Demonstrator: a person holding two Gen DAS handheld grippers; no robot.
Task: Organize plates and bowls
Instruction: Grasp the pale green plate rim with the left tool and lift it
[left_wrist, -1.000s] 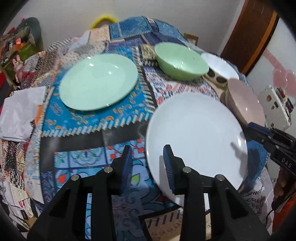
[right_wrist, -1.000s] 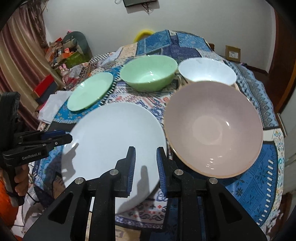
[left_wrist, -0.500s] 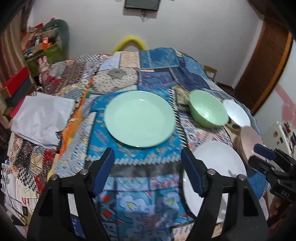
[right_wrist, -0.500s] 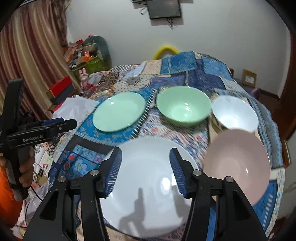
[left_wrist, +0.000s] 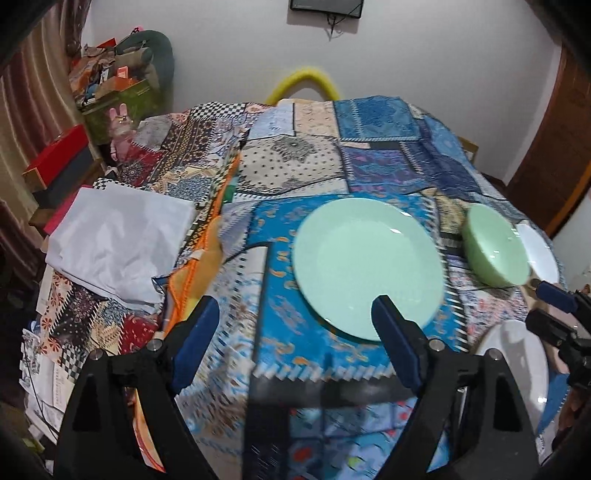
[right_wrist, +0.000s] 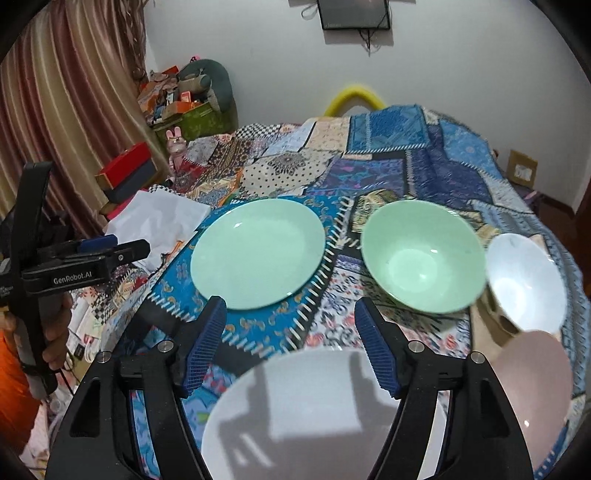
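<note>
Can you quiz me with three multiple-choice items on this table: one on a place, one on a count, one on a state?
1. In the right wrist view, where is the green plate relative to the green bowl?
A. Left of it
B. Stacked inside it
C. Right of it

2. How many bowls show in the right wrist view?
A. One
B. Three
C. Five

3. What is the state of the left tool?
A. Clamped on the green plate
C. Gripping the white cloth
B. Jaws apart, nothing between them

Answers:
1 A: the plate sits apart on the bowl's left.
2 B: the green bowl, white bowl and pink bowl.
3 B: its jaws are opening, with only the tablecloth beyond them.
</note>
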